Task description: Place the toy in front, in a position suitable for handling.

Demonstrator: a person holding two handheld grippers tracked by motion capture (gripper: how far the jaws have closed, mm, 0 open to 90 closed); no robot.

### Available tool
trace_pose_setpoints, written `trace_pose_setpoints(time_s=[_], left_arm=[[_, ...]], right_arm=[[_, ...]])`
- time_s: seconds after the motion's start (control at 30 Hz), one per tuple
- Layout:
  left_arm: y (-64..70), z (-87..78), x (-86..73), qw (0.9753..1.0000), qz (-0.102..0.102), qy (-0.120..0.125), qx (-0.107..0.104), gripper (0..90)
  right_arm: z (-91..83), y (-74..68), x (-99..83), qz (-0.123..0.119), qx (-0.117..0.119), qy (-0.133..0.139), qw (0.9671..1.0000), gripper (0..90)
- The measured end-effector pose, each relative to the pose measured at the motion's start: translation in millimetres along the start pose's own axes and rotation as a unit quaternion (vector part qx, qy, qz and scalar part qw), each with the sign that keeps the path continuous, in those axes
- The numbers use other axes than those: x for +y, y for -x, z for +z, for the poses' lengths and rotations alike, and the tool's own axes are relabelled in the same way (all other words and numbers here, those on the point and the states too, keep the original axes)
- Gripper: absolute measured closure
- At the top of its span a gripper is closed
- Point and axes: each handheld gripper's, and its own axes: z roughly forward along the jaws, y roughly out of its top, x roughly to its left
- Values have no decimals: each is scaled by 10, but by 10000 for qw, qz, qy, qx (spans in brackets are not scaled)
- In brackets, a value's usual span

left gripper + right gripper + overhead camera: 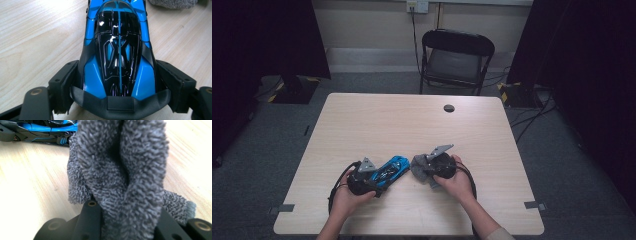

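Glossy blue toy car [117, 47] in left claw [117, 82]; fuzzy grey cloth [122, 170], seemingly bunched, in right claw [125, 220]

The toy car [391, 170] lies on the table [377, 120], with the cloth [419, 165] just to its right.

Toy car [117, 50]: glossy blue body, black canopy with a thin blue centre stripe, matte dark grey rear edge. Cloth [125, 177], just beside the toy car: mid-grey looped pile, uniform, no print. Table [377, 120] beneath the toy car: pale wood grain.
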Motion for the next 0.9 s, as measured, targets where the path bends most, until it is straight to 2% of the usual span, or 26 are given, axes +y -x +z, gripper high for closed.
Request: trace_pose_setpoints(time_s=[0.1,0.17,0.3,0.33,0.37,0.6,0.77,0.83,0.9], left_arm=[[-2,-15,27,10000,-41,30,11,194],[-4,-44,64,9998,-68,197,4,195],[-11,-76,195,9996,35,291,20,173],[-6,-64,235,9995,5,322,27,160],[-14,-56,277,9995,71,304,33,160],[-38,159,452,9999,95,71,-44,161],[-33,325,455,9999,35,-55,-113,163],[-32,369,440,9999,-64,-71,-136,163],[-29,389,427,9999,7,-73,-77,157]], right_arm=[[0,-1,-10,16,-6,25,10000,769],[1,-3,-13,25,-3,27,10000,769],[2,-3,-12,13,3,24,10000,769],[4,-2,-13,13,4,22,10000,769],[5,-1,-13,24,8,25,10000,769],[7,3,-14,34,29,28,10000,769],[8,5,-14,37,35,28,10000,769],[10,5,-16,37,39,42,10000,769],[9,6,-18,34,41,49,10000,769]])
